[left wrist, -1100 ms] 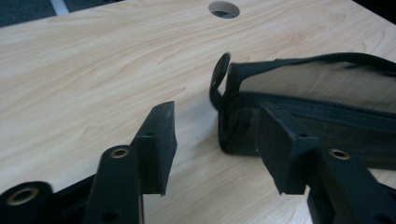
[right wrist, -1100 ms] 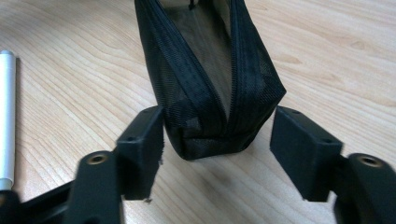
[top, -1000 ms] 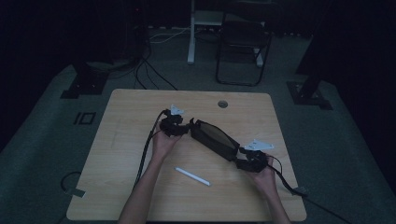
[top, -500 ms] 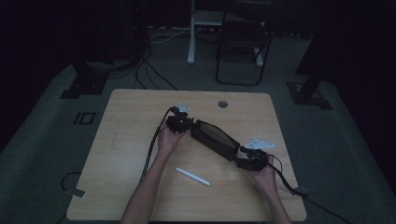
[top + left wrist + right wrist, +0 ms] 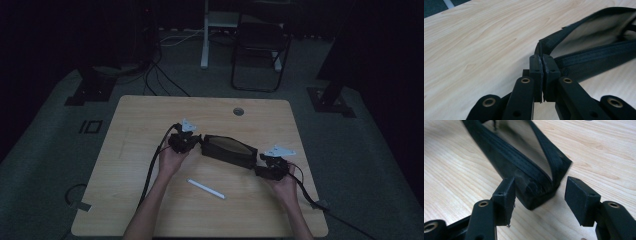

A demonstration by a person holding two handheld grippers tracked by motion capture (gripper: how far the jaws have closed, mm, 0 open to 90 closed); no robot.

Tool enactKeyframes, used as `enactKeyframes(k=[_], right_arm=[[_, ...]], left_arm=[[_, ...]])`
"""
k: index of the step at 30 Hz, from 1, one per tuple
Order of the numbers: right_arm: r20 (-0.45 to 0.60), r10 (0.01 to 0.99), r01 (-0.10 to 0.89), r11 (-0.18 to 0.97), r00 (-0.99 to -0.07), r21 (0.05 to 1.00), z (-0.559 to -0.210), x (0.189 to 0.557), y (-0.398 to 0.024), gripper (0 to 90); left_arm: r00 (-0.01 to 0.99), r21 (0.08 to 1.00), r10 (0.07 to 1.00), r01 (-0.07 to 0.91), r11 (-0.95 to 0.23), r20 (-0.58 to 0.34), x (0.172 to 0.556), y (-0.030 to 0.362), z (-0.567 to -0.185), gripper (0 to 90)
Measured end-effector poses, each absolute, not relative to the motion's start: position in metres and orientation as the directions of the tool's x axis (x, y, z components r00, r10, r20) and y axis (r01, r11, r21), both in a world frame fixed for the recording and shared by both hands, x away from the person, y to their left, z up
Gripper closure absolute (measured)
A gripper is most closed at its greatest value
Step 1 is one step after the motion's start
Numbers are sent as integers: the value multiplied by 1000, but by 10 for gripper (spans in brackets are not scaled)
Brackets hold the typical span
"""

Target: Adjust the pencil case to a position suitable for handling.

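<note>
A black zip pouch [image 5: 227, 149] lies slantwise on the wooden table [image 5: 150, 115], its mouth gaping to show a pale lining [image 5: 594, 37]. My left gripper [image 5: 186, 141] is at its upper left end. The jaws have just been closing, and in the left gripper view the left gripper [image 5: 541, 62] is shut on the pouch's end seam. My right gripper [image 5: 270, 170] is at the lower right end. In the right gripper view the right gripper [image 5: 539, 192] is open and straddles the pouch [image 5: 524, 165]. Its jaws have been opening, and the right-hand pad stands clear of the fabric.
A white pen [image 5: 206, 189] lies on the table in front of the pouch, between the forearms. A round cable hole [image 5: 238, 111] sits near the far edge. Cables trail from both grippers. A dark chair [image 5: 260, 45] stands beyond the table.
My left gripper has shifted a little at the pouch's left end and its jaws have come together on the seam. The right hand has stayed in place.
</note>
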State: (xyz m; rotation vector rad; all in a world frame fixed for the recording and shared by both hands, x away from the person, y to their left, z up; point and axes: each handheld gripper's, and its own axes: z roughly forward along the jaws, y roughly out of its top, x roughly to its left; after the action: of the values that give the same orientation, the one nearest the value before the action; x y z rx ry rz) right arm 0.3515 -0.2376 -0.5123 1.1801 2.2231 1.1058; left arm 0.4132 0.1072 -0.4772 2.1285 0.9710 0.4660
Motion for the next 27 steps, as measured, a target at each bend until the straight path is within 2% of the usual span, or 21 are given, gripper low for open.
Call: enactKeyframes(k=[5,14,27], right_arm=[[35,828,526,322,-559,787,-512,358,-239,447],[44,815,521,327,-578,788,-510,372,-229,557],[62,812,529,319,-581,786,-511,384,-221,566]], left_arm=[[643,754,766,493,-434,20,394,121,-477,878],[661,759,750,493,-425,-9,364,131,-480,870],[664,751,748,498,-434,-8,341,136,-486,850]])
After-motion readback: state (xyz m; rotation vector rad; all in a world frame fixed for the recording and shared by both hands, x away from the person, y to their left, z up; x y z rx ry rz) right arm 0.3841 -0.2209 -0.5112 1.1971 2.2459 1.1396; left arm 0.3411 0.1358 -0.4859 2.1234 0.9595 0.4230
